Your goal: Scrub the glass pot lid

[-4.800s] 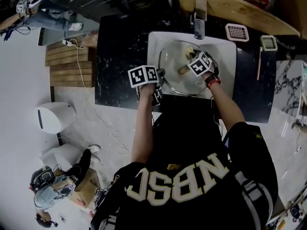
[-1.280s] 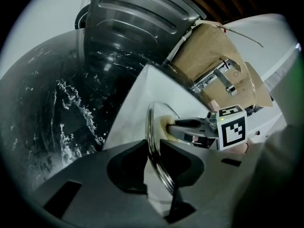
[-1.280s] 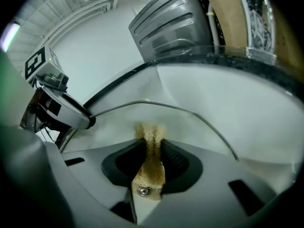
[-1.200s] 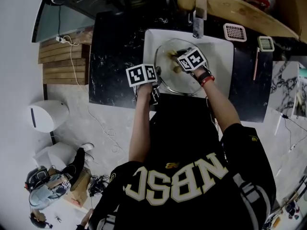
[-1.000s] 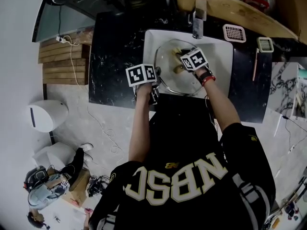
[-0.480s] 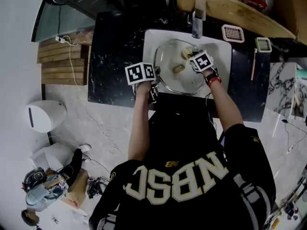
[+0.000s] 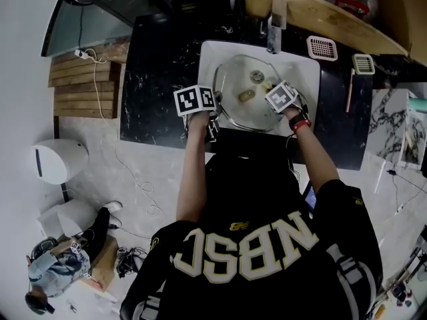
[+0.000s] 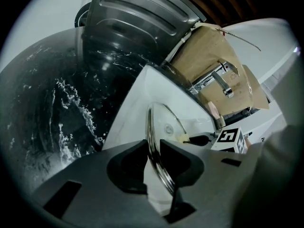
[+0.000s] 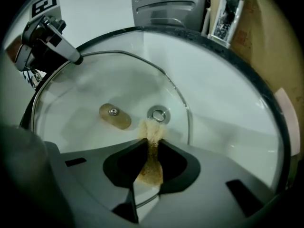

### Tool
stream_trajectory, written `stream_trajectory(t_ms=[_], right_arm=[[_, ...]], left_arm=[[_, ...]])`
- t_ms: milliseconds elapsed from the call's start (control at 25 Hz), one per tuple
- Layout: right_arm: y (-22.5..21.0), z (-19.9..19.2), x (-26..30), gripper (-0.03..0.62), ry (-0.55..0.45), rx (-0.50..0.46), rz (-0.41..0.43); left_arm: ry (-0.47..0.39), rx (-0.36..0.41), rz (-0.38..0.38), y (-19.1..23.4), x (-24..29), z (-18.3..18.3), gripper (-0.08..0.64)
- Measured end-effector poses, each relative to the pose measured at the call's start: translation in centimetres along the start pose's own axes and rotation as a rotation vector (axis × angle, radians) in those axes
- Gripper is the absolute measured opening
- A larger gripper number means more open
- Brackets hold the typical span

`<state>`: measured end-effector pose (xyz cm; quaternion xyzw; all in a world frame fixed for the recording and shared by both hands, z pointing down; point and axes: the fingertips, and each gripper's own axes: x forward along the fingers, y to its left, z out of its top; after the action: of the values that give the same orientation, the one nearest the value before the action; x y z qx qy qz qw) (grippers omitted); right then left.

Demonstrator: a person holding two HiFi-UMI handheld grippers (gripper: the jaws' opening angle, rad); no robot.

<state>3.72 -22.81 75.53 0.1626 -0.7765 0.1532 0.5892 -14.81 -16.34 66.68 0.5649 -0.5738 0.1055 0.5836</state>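
Observation:
The glass pot lid (image 7: 247, 99) stands tilted in the white sink (image 7: 313, 79), its wooden knob (image 7: 246, 96) facing up. My left gripper (image 7: 217, 107) is shut on the lid's metal rim (image 8: 153, 146) at the lid's left edge. At the lid's right side, my right gripper (image 7: 275, 96) is shut on a tan sponge (image 9: 151, 161) whose tip presses on the glass near the knob (image 9: 115, 116). The sink drain (image 9: 158, 114) shows through the glass. In the right gripper view the left gripper (image 9: 47, 37) sits at the lid's far rim.
A faucet (image 7: 277, 15) rises behind the sink. Black marble counter (image 7: 160, 65) flanks the basin. Two white strainers (image 7: 321, 47) (image 7: 362, 63) and a thin stick (image 7: 349, 92) lie on the right counter. A wooden shelf (image 7: 320, 12) runs behind.
The right gripper slid with the sponge from the lid's far middle toward its near right side. The left gripper kept still on the rim.

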Motion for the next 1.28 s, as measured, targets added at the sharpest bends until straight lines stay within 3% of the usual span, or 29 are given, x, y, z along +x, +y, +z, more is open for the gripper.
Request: stream_trajectory(t_ms=[80,240,760,1000,1120,1280], right_arm=[[-0.2,-0.3,-0.5,0.079,0.007,-0.034,-0.047],[3.0,-0.6,-1.1,0.078,0.007,-0.028,0.066],[9.1,2.9,-3.2,0.076,-0.073,-0.086,0.236],[9.5,6.0,-2.4,0.078,-0.174,-0.007,0.295],[8.4,7.8,-1.6,0.083,-0.248,0.052,0.284],[6.2,9.8,-0.4,0.083,-0.321,0.080,0.200]], left_arm=[[0.000,0.000,0.001,0.0,0.0,0.0,0.094],[0.000,0.001,0.002,-0.1,0.0,0.0,0.094],[0.001,0.008,0.014,0.0,0.0,0.0,0.094],[0.004,0.009,0.017,0.0,-0.1,-0.1,0.094],[0.005,0.009,0.020,0.1,0.0,-0.2,0.094],[0.012,0.014,0.034,0.2,0.1,-0.2,0.094]])
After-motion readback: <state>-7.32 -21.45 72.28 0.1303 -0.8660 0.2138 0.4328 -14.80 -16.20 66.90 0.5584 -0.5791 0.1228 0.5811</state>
